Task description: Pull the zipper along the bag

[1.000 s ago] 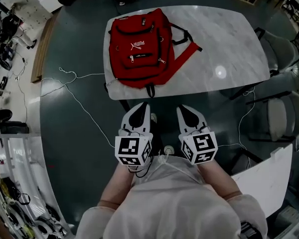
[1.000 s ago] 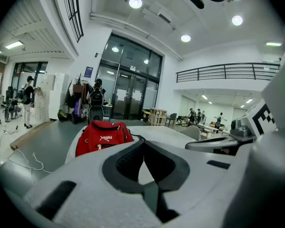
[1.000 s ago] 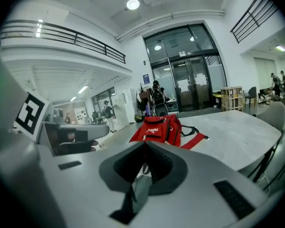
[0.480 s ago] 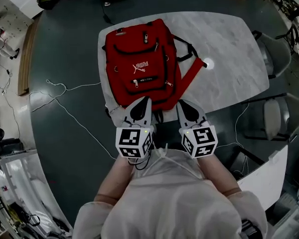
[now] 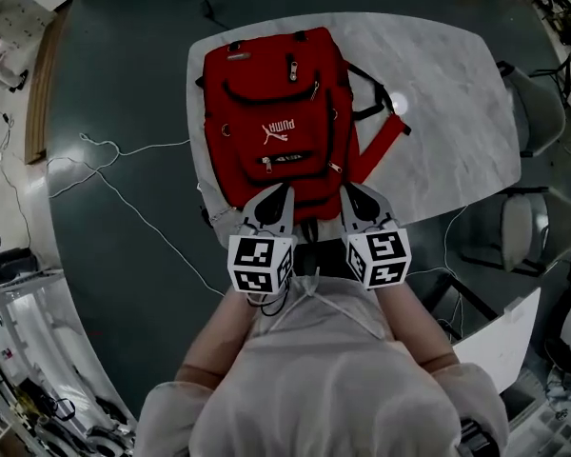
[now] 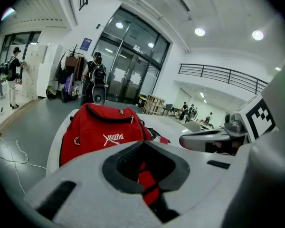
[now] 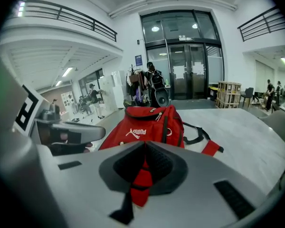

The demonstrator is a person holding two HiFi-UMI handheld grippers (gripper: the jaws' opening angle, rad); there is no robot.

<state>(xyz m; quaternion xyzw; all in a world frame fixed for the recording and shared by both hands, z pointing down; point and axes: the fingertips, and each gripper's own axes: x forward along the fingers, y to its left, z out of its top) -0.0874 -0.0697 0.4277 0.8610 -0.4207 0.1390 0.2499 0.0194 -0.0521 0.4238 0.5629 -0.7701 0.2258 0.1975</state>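
On the marble table [image 5: 457, 93] the red backpack [image 5: 281, 112] lies flat, zippers seemingly untouched — the left gripper [image 5: 278, 198] and right gripper [image 5: 354, 198], both pressed together and empty, hover at its near edge.

The backpack [image 5: 281, 127] lies on the table's [image 5: 447, 112] left half. The left gripper [image 5: 282, 190] and right gripper [image 5: 348, 191] sit side by side at its near end, perhaps touching it.

Left gripper [image 5: 282, 191]: jaws closed tip to tip, nothing held, pointing away from the body, marker cube [image 5: 260, 263] at the near end. Right gripper [image 5: 348, 191]: same, jaws together, just beside the left and level with it. Left forearm [image 5: 214, 341], right forearm [image 5: 426, 336]: both extended forward, roughly parallel.
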